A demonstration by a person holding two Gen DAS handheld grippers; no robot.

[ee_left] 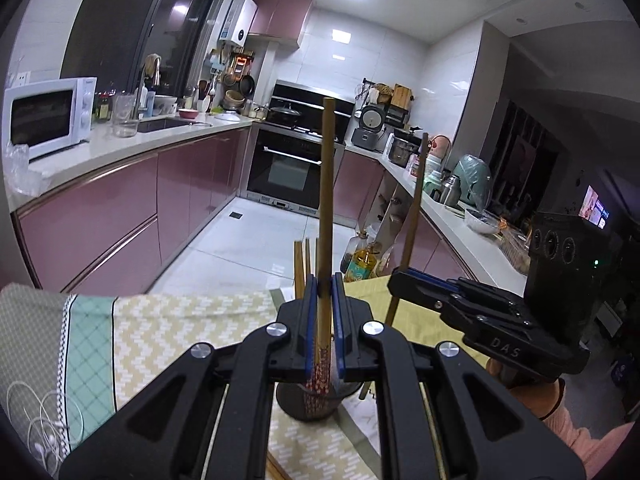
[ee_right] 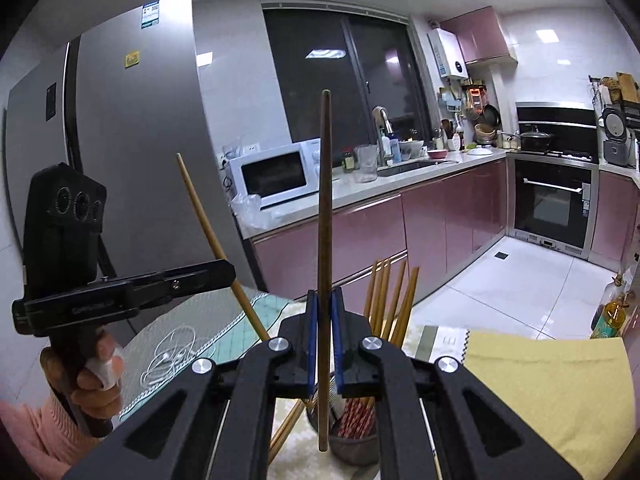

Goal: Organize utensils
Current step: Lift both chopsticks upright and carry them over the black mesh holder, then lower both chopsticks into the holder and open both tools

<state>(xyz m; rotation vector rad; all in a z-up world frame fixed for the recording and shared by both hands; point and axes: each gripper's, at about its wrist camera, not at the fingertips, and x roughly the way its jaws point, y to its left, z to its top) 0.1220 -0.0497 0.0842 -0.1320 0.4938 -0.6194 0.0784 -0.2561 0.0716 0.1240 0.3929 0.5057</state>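
Chopsticks are what both tools hold, one each, lifted above a dark holder that stands on the table. At the left edge of the left wrist view, a patterned cloth in grey, mint and pale yellow zigzag covers the table, with a white earphone cable lying on it. In the middle, the left tool has its blue pads closed tight on a light-brown chopstick, which stands nearly upright; its red-patterned lower end hangs over the holder's mouth. Just behind the pads, the tips of more chopsticks stick up from the holder. Further right, the right tool is clamped shut on a darker chopstick that leans slightly, its lower end above a plain yellow cloth. A hand in a pink sleeve grips that tool's handle at the right edge.
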